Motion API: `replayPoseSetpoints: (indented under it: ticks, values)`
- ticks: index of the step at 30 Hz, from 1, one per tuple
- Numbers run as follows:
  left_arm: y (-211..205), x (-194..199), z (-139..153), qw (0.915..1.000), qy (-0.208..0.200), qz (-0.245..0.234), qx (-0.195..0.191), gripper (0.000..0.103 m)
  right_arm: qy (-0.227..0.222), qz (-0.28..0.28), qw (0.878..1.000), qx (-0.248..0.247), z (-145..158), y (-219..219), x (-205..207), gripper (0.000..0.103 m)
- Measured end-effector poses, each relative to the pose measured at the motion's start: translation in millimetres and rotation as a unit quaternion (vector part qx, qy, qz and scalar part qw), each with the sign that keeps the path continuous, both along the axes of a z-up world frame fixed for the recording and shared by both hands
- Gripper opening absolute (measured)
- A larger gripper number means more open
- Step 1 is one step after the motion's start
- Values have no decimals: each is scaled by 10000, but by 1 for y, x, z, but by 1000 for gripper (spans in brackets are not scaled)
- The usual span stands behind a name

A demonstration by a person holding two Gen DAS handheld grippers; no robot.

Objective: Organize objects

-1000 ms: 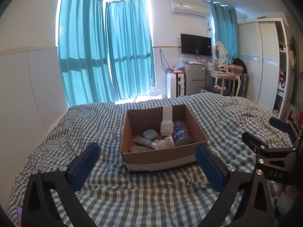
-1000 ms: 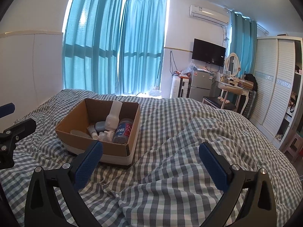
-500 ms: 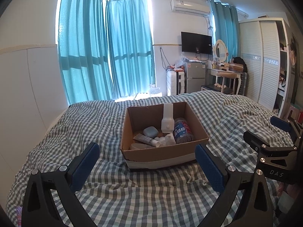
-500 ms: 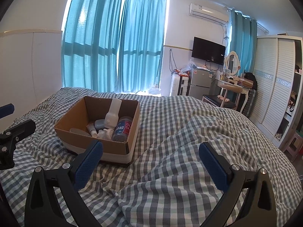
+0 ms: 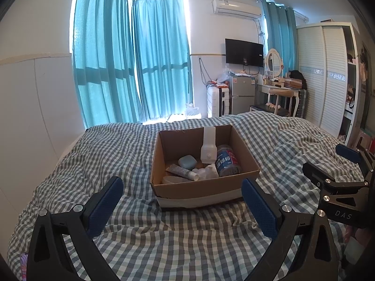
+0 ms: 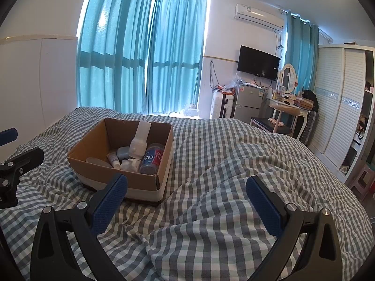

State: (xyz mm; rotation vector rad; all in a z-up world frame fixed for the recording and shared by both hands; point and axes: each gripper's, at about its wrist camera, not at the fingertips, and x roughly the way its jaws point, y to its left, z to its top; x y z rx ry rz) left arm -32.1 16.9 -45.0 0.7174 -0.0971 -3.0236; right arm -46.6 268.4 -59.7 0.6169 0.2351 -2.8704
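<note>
Holding both tools above the checked bed (image 5: 112, 154), you have the left gripper (image 5: 182, 201) spread wide with nothing between its blue pads — the right gripper (image 6: 187, 199) is just as wide and just as bare. From the left wrist view the cardboard box (image 5: 201, 189) sits at twelve o'clock, just beyond the pads. Inside it a white bottle (image 5: 208, 145) leans on the far wall, a blue-labelled jar (image 5: 227, 164) lies at its right, with a pale blue case (image 5: 187, 161) and a tube (image 5: 182, 171) toward nine o'clock. From the right wrist view the box lies at ten o'clock.
</note>
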Motion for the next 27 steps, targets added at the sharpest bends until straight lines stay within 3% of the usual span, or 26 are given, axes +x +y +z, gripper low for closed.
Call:
replayPoseSetpoints:
  ticks: [27]
  values:
    - [-7,1,1,9999,-28,144,90,103,-11,18,10000,97,-4,-4,0,102]
